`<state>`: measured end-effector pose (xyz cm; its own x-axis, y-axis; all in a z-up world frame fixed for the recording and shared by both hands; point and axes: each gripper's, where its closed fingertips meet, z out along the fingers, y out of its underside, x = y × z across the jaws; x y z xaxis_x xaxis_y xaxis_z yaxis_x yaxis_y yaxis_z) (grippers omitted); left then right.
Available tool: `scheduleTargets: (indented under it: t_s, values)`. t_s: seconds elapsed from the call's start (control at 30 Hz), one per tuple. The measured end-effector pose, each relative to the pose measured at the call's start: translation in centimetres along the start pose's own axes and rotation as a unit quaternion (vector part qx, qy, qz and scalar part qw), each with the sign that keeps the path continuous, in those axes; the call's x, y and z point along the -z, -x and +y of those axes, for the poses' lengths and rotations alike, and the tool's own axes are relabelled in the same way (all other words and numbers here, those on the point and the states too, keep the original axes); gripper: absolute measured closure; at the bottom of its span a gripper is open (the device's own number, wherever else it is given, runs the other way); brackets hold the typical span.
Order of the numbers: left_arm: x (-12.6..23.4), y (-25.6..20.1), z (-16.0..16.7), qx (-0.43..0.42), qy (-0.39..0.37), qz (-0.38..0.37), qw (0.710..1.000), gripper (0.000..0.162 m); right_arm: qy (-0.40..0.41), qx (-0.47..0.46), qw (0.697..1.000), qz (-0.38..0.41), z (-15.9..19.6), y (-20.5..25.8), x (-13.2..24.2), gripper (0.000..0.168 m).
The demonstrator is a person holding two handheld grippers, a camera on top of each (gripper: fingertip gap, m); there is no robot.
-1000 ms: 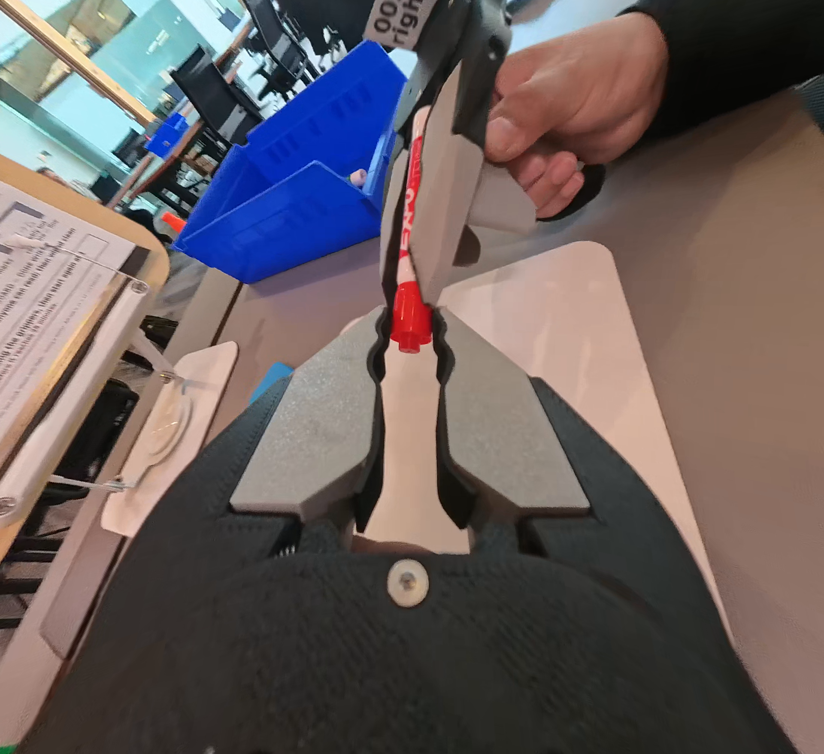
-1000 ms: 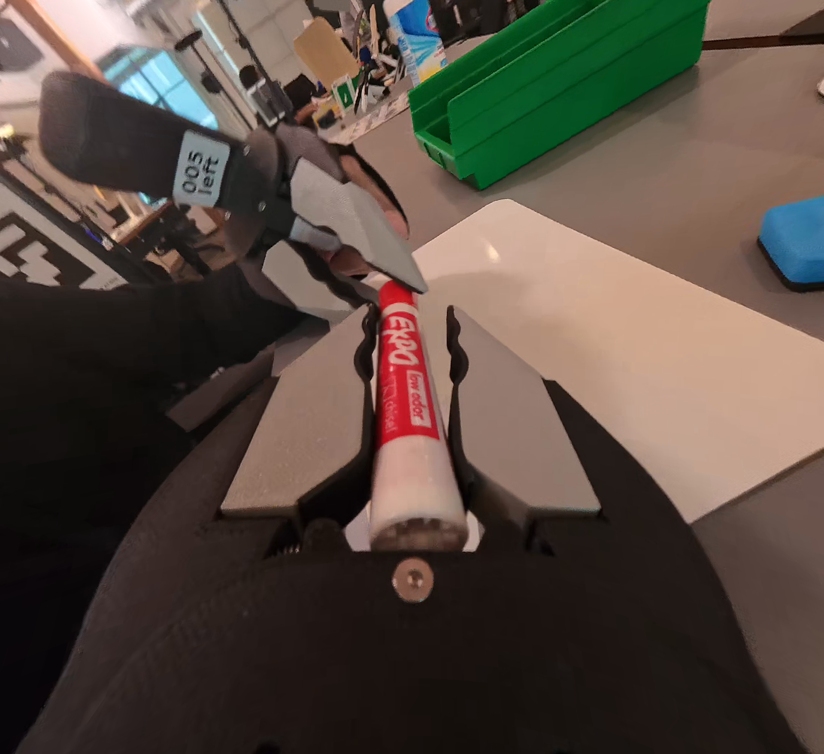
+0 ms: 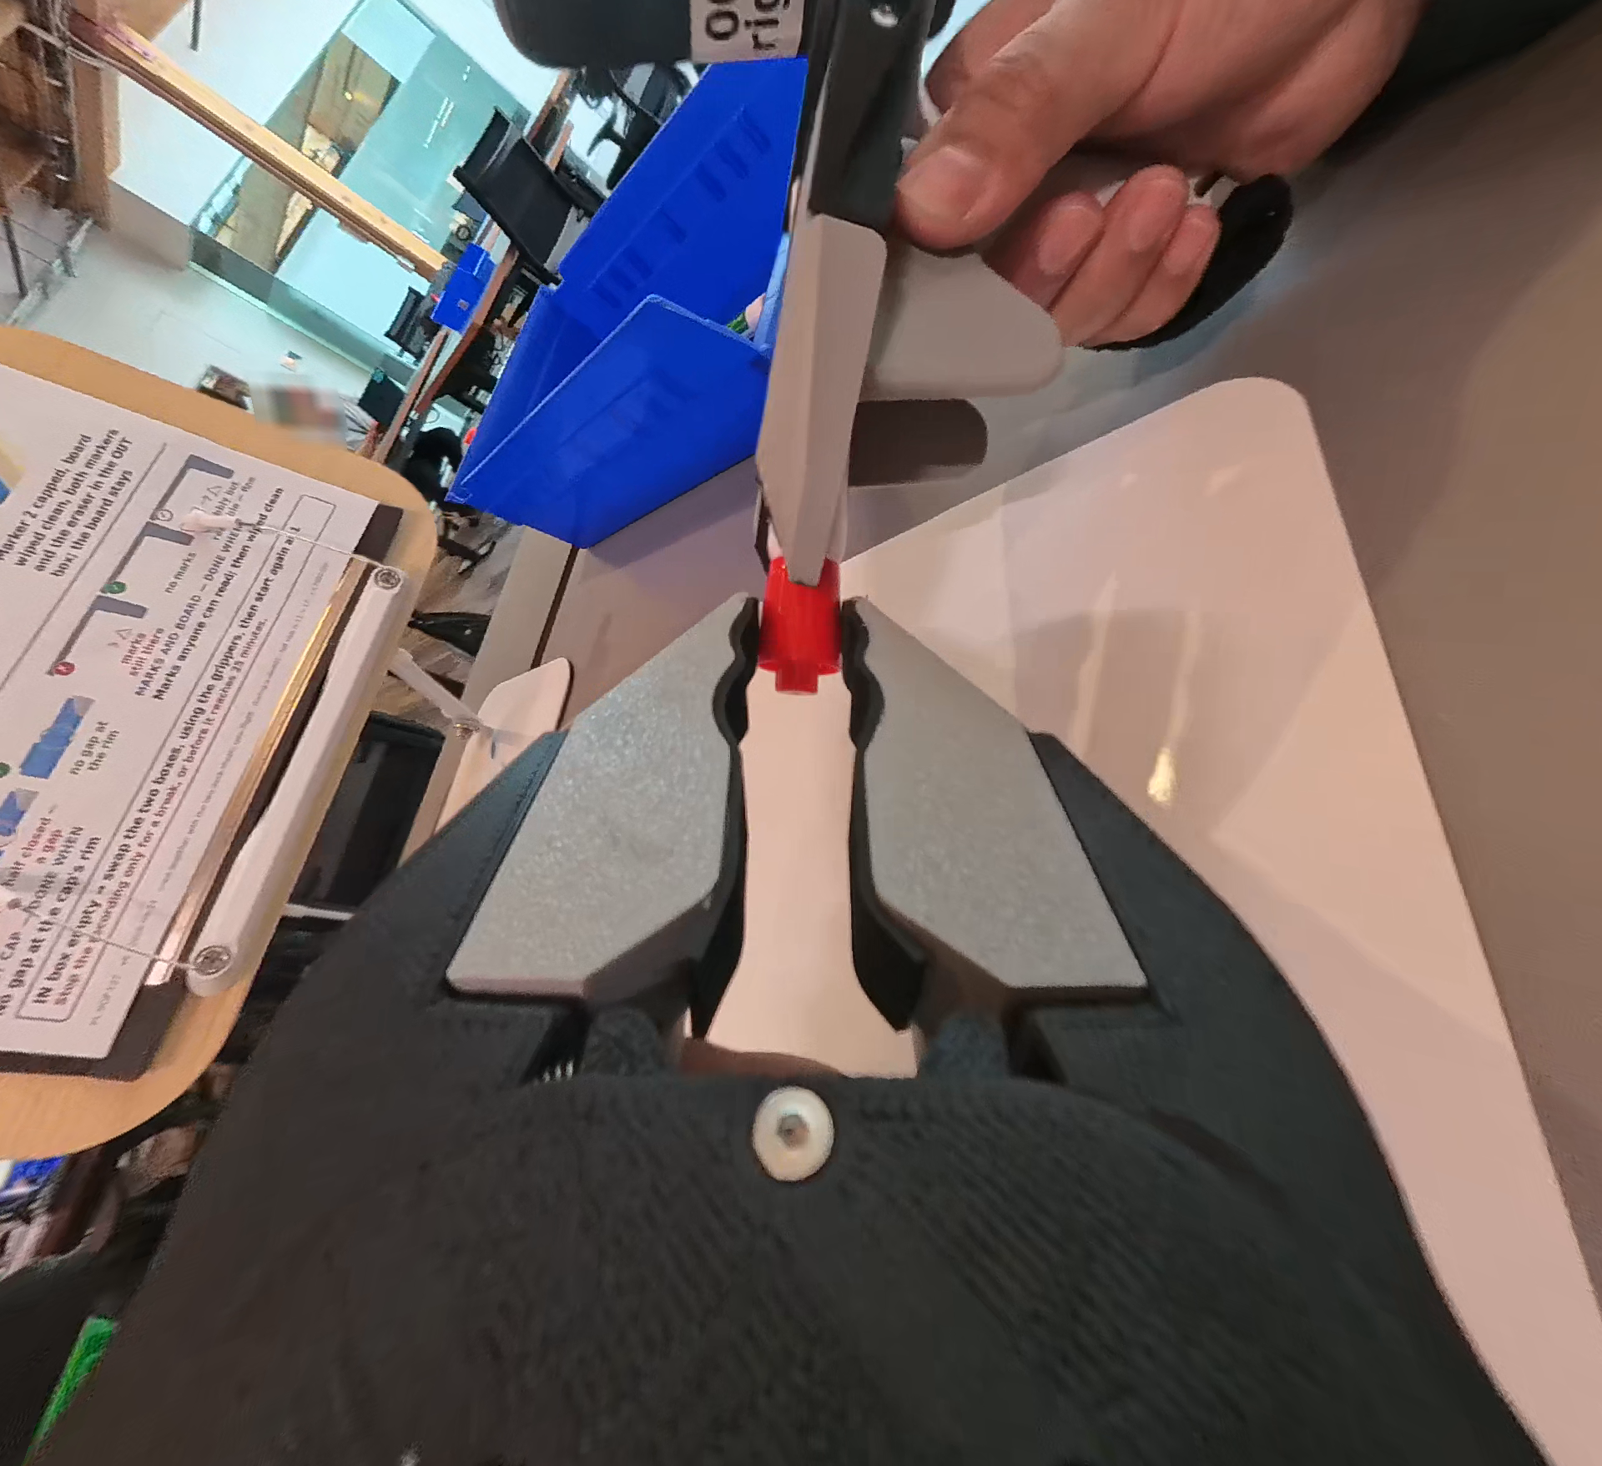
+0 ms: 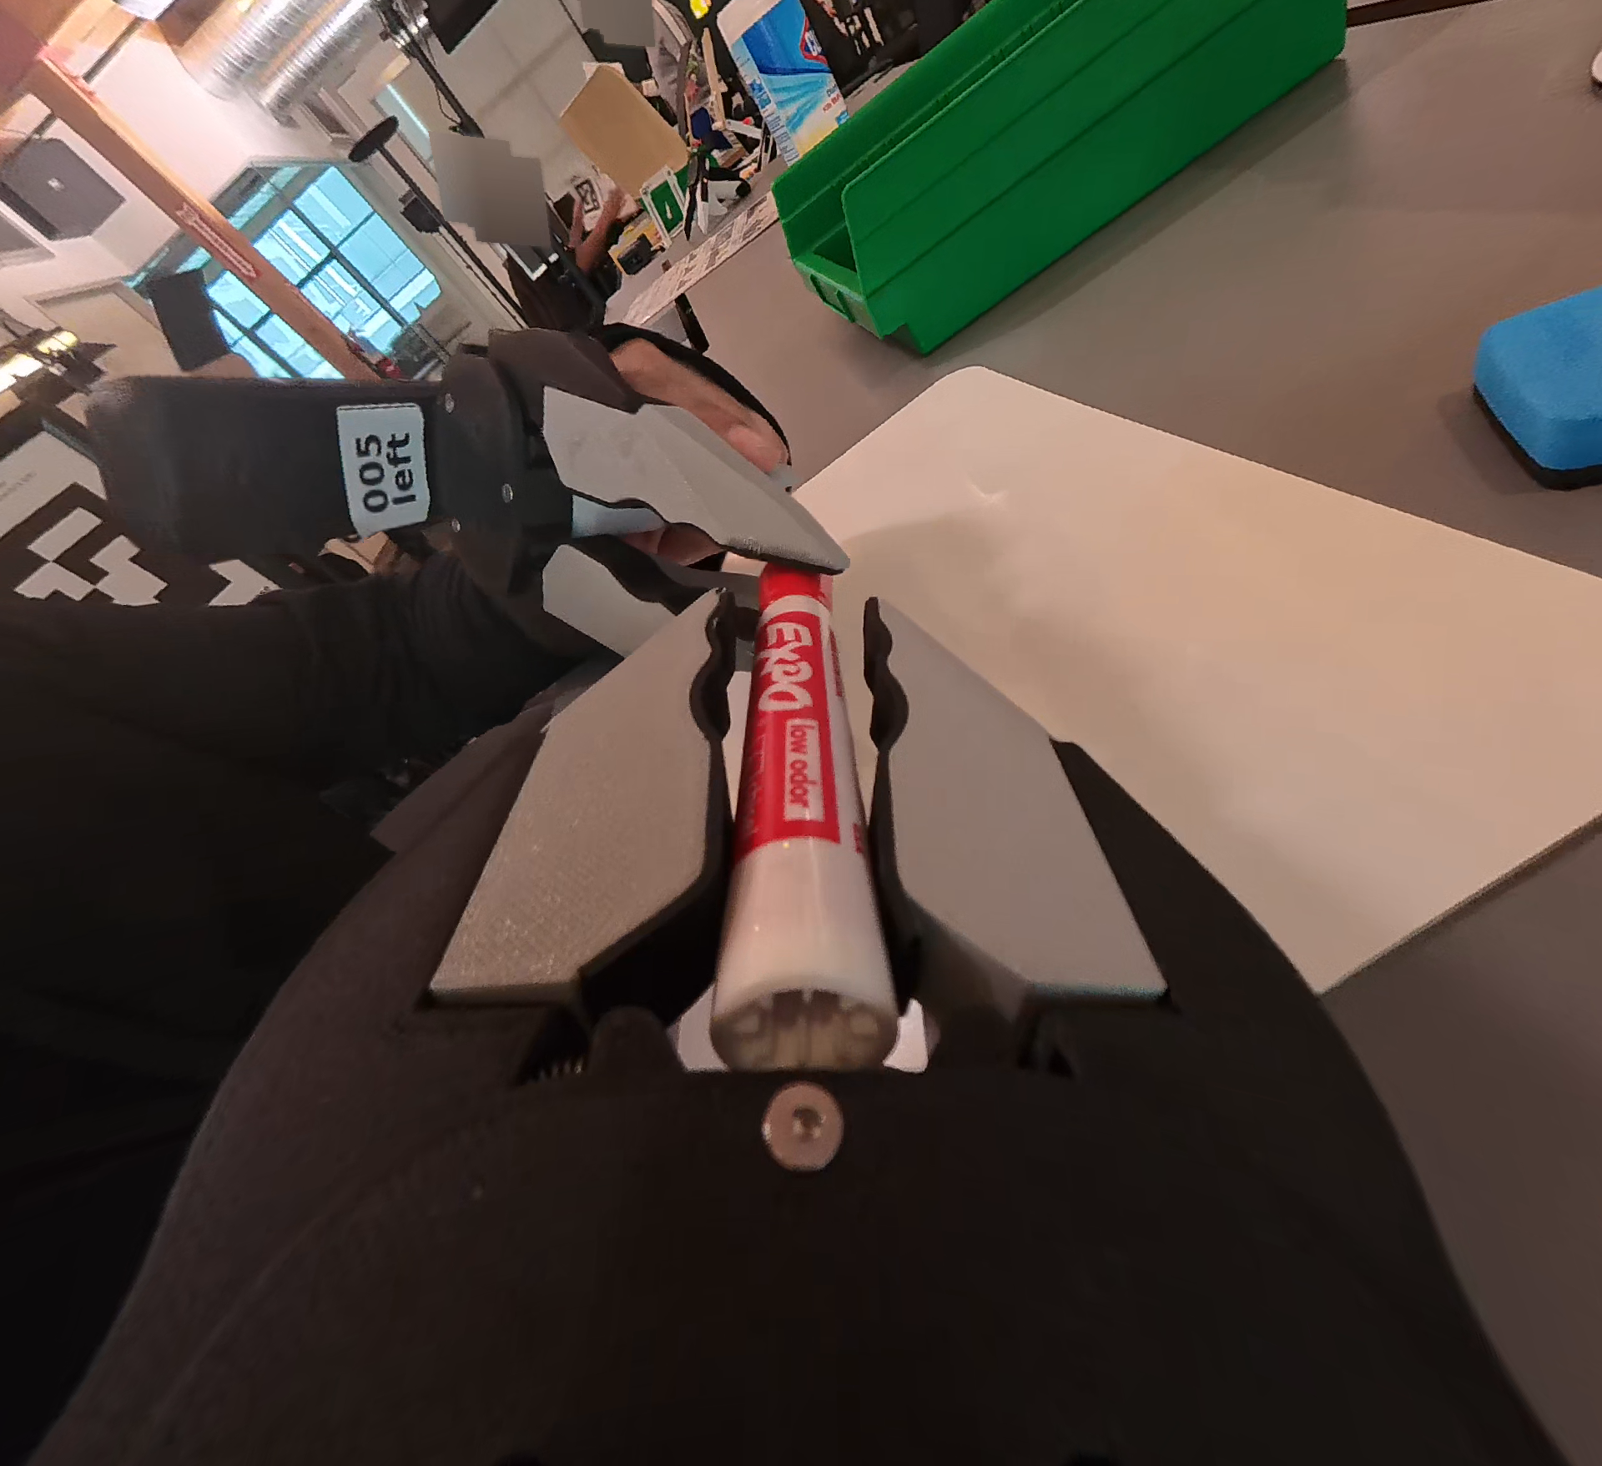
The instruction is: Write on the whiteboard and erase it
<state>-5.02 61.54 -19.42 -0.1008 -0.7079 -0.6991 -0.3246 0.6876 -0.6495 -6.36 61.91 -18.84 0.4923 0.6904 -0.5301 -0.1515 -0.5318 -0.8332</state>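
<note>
A red-and-white marker [image 4: 793,774] lies lengthwise between my right gripper's [image 4: 793,618] fingers, which are shut on its barrel. Its red cap [image 3: 797,631] points away from me. My left gripper [image 3: 797,640] has its fingertips closed on the sides of that cap. In the left wrist view the right gripper [image 3: 804,557] comes down steeply from above, held by a hand [image 3: 1127,124]. In the right wrist view the left gripper [image 4: 810,557] covers the cap end. Both are held just above the blank whiteboard [image 4: 1170,687], also in the left wrist view [image 3: 1170,687]. A blue eraser [image 4: 1543,401] lies on the table right of the board.
A green bin [image 4: 1084,124] stands on the grey table beyond the board. A blue bin [image 3: 641,349] stands behind the board in the left wrist view. A clipboard with a printed sheet [image 3: 173,687] is at the left. Office desks and chairs fill the background. My left and right fingertips are right by each other. From either gripper's tips it is about 15 centimeters to the blue eraser [image 4: 1543,401].
The two grippers have come closer together. The right gripper now stands steeper over the left fingertips and hides the marker barrel in the left wrist view. The cap stays between the left fingertips.
</note>
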Motion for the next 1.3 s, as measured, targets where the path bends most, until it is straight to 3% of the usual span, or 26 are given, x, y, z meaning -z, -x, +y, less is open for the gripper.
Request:
scheduleTargets:
  t_s: [0.1, 0.4, 0.7, 0.97, 1.1, 1.3]
  values:
    - [-0.1, 0.0, 0.0, -0.005, 0.013, 0.003, 1.0, 0.145, 0.005, 0.021, 1.0, 0.005, 0.0, 0.3, 0.1, 0.14]
    - [1.7, -0.8, -1.6, 0.182, -0.043, 0.144, 0.972, 0.146, 0.012, 0.105, 0.994, -0.008, 0.1, 2.7, -0.1, 0.141]
    - [4.4, -1.6, -3.2, 0.384, -0.102, 0.321, 0.86, 0.146, 0.021, 0.171, 0.984, -0.044, 0.7, 5.2, -0.7, 0.141]
    - [5.6, -1.0, -4.6, 0.478, -0.153, 0.387, 0.774, 0.144, 0.001, 0.217, 0.975, -0.048, 0.2, 6.4, -0.5, 0.14]
    - [5.0, -0.6, -4.1, 0.451, -0.152, 0.35, 0.807, 0.145, 0.0, 0.181, 0.983, -0.04, 0.0, 5.4, -0.4, 0.14]
    - [3.9, 0.0, -3.0, 0.276, -0.109, 0.215, 0.93, 0.145, 0.0, 0.083, 0.995, -0.059, -0.1, 4.1, -0.4, 0.14]
